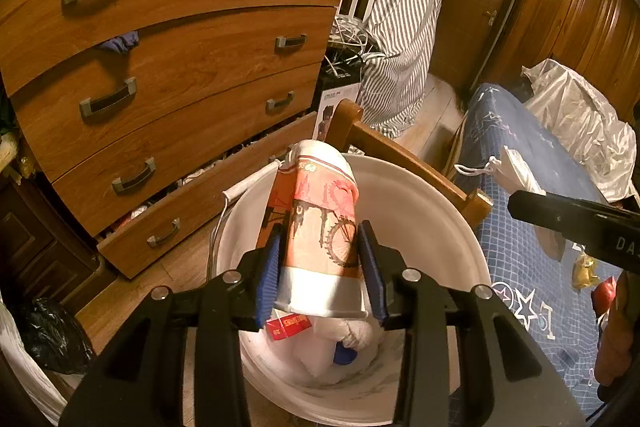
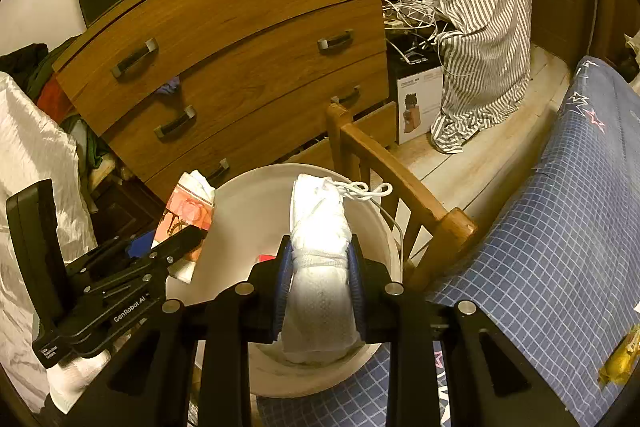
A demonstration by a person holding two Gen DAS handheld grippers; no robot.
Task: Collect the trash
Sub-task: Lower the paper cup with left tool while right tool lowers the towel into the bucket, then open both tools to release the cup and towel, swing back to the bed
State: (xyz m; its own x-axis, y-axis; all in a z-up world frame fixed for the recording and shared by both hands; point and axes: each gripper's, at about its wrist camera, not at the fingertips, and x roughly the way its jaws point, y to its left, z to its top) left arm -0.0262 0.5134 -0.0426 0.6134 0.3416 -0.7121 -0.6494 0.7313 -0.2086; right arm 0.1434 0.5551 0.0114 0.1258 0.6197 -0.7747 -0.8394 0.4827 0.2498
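My left gripper [image 1: 322,267] is shut on a paper cup [image 1: 320,227] printed with a bicycle and orange artwork, held over the white bucket [image 1: 432,211]. The cup also shows in the right wrist view [image 2: 186,211], at the bucket's left rim. My right gripper [image 2: 320,283] is shut on a white drawstring cloth bag [image 2: 320,251], held above the bucket [image 2: 248,203]. Inside the bucket lie white crumpled trash [image 1: 344,347], a red packet [image 1: 290,325] and a blue bit [image 1: 344,355].
A wooden dresser [image 1: 180,67] with its bottom drawer open stands behind the bucket. A wooden chair frame [image 2: 400,183] is to the right of the bucket. A bed with a blue checked cover [image 2: 540,247] holds a gold wrapper [image 2: 620,359]. A striped shirt [image 2: 480,27] hangs at the back.
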